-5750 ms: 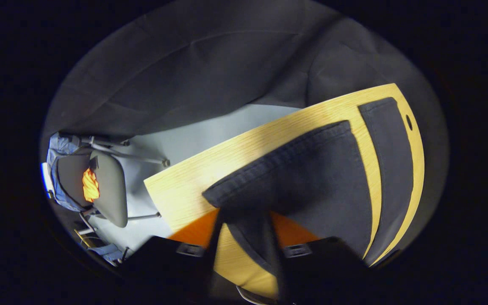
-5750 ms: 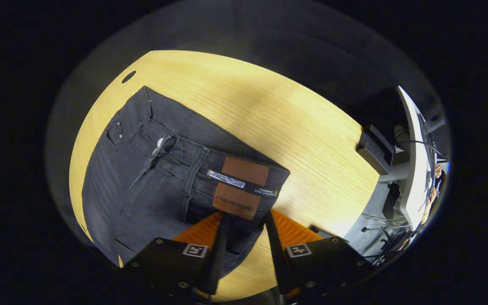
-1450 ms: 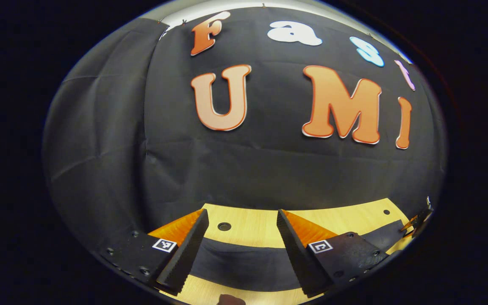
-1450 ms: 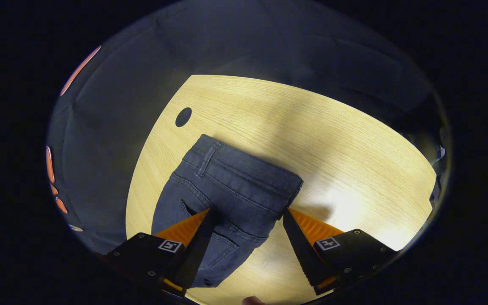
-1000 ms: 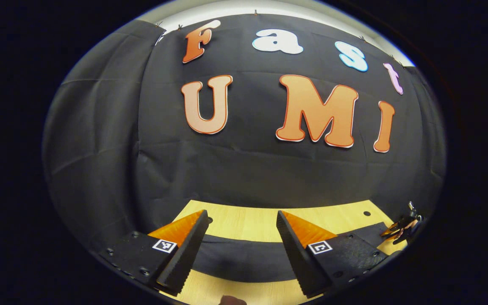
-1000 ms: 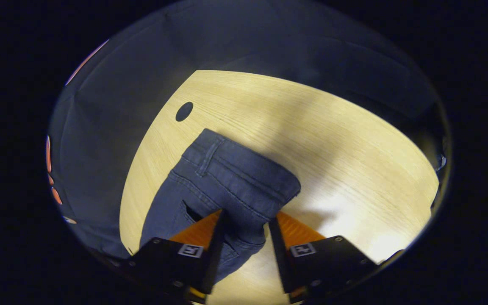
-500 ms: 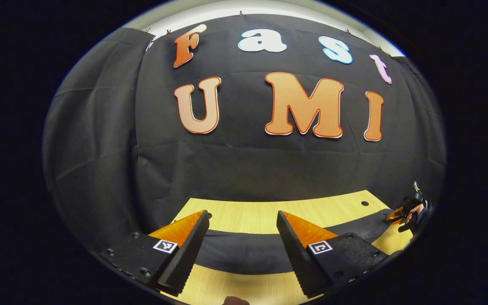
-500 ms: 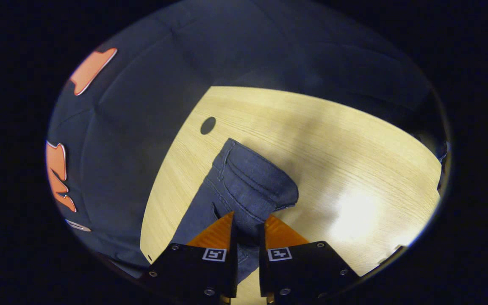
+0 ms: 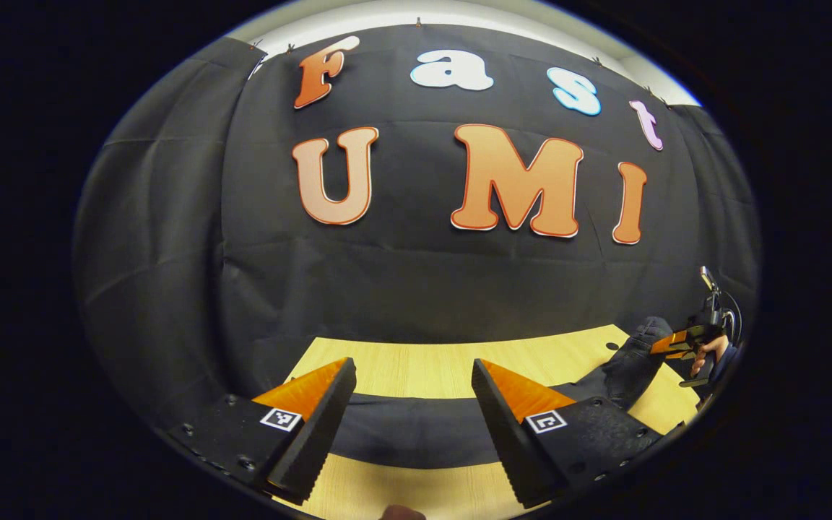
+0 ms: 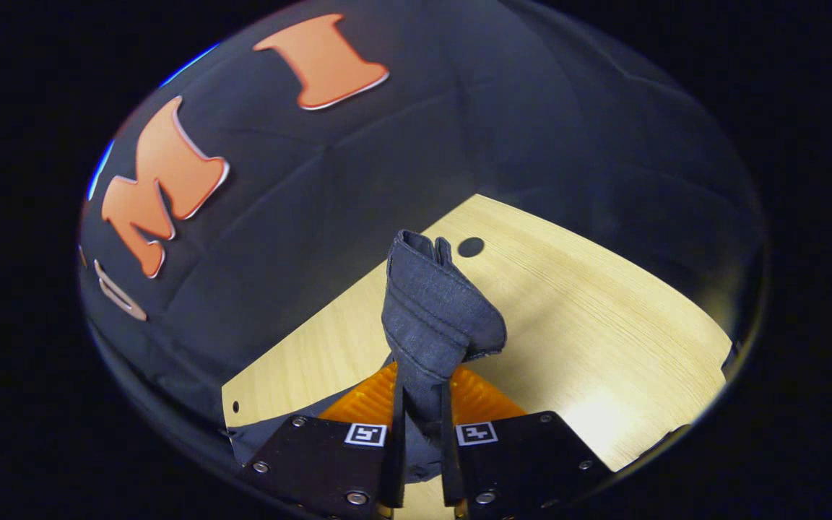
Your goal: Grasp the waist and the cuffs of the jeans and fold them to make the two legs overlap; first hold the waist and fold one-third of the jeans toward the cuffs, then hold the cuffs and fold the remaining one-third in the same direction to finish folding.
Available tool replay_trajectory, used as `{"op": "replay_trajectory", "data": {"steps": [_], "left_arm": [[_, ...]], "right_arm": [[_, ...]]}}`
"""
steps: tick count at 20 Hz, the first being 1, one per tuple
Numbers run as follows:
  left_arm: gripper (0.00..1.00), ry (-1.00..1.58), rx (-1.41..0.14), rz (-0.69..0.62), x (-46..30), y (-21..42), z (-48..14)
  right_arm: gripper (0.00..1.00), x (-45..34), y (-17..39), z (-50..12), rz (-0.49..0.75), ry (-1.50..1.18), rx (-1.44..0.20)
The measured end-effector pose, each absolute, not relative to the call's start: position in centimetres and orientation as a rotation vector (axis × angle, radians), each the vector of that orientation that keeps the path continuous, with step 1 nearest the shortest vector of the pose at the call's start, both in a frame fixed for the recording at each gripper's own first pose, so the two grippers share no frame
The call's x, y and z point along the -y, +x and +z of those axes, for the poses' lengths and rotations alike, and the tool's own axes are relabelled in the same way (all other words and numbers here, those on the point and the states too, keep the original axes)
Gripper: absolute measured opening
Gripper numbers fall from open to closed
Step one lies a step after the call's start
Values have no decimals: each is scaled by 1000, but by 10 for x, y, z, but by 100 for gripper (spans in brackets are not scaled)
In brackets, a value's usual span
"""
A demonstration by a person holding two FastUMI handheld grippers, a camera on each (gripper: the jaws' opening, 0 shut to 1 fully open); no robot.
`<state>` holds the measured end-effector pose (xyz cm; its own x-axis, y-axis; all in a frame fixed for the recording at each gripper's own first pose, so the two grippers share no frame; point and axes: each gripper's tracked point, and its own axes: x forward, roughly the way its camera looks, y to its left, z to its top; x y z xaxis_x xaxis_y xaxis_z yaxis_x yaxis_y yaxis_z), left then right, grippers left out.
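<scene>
The dark jeans [image 9: 401, 437] lie folded lengthwise across the wooden table [image 9: 423, 368]. My left gripper [image 9: 409, 462] hovers open over the leg part, fingers apart on either side of the cloth without touching it. In the right gripper view my right gripper [image 10: 422, 448] is shut on the waist of the jeans [image 10: 434, 310], which stands up bunched above its fingers, lifted off the table [image 10: 604, 318]. Far right in the left gripper view, the right gripper [image 9: 679, 343] and the hand holding it raise that waist end [image 9: 636, 354].
A round cable hole [image 10: 471, 247] sits in the table just behind the raised waist. The black cloth wall [image 9: 416, 289] runs close behind the table's far edge. Bare wood spreads to the right of the waist [image 10: 640, 347].
My right gripper closed on the waist and lifted it off the table, tilting upward. The left gripper stayed open and nearly still over the legs.
</scene>
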<state>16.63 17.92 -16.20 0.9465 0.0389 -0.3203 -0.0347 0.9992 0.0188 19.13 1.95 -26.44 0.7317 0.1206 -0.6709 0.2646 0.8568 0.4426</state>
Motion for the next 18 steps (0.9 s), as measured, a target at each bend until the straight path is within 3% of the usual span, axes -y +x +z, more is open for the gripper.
{"op": "replay_trajectory", "data": {"steps": [3,4,5,6,11,18], "left_arm": [[94,-6,-346,48,-198,163,-172],[97,-12,-351,58,-205,162,-175],[97,-20,-359,63,-213,158,-178],[97,-24,-361,76,-222,155,-178],[97,-52,-380,129,-260,144,-189],[97,-58,-416,202,-298,122,-195]], "right_arm": [[21,-49,192,-249,-23,494,-728],[21,-63,188,-244,-4,462,-723],[16,-79,188,-242,19,431,-723],[21,-95,188,-241,35,407,-723],[20,-164,173,-252,150,304,-761],[20,-209,156,-285,187,175,-813]]}}
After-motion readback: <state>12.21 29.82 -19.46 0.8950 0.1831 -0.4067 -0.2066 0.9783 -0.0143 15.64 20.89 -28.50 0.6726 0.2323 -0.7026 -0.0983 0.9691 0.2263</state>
